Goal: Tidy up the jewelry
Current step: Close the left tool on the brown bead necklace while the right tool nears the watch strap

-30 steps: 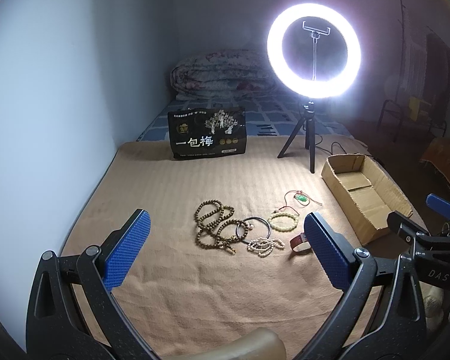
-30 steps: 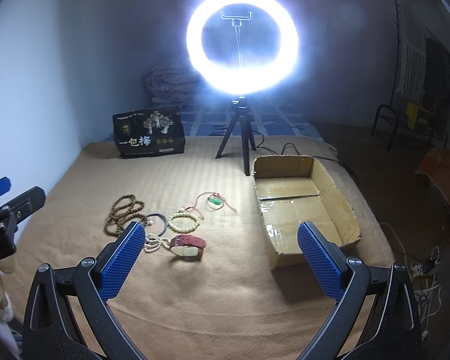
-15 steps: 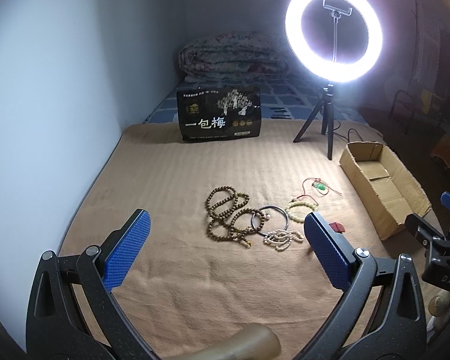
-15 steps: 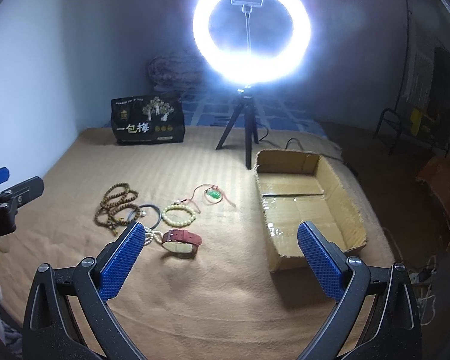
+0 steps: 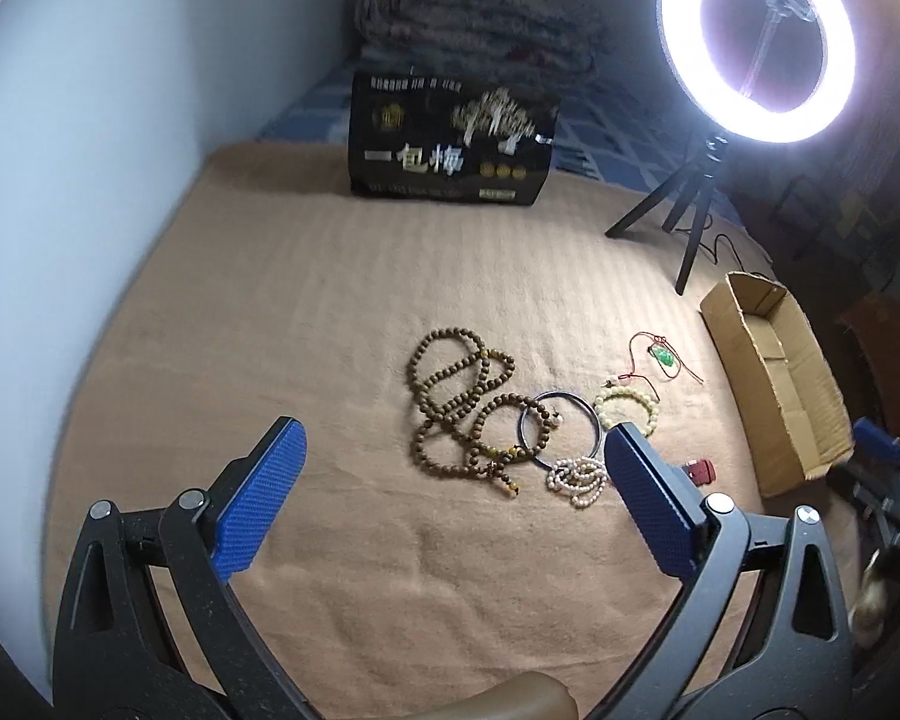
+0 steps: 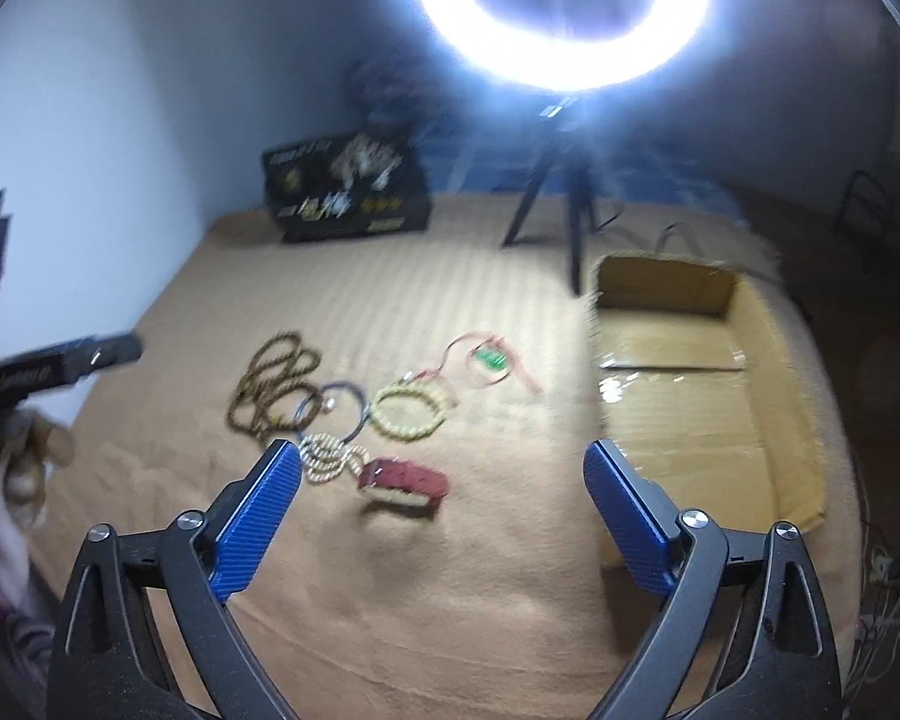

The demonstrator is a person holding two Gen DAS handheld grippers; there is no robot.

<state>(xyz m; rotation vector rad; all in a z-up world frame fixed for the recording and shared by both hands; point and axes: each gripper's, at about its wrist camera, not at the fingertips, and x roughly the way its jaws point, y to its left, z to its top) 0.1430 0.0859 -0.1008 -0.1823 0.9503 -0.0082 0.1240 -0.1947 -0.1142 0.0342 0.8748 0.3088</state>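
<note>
I see left hand-held gripper [image 5: 450,468] released, nothing between pads. Right hand-held gripper [image 6: 444,480] closing, still wide, red watch [image 6: 405,480] on bed blanket [image 6: 390,600] between jaws, untouched.

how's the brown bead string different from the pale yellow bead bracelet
The brown bead string is long, dark and looped over itself in several coils; the pale yellow bead bracelet is short, light and lies as one round ring. Both are beaded and rest untouched on the tan blanket.
</note>
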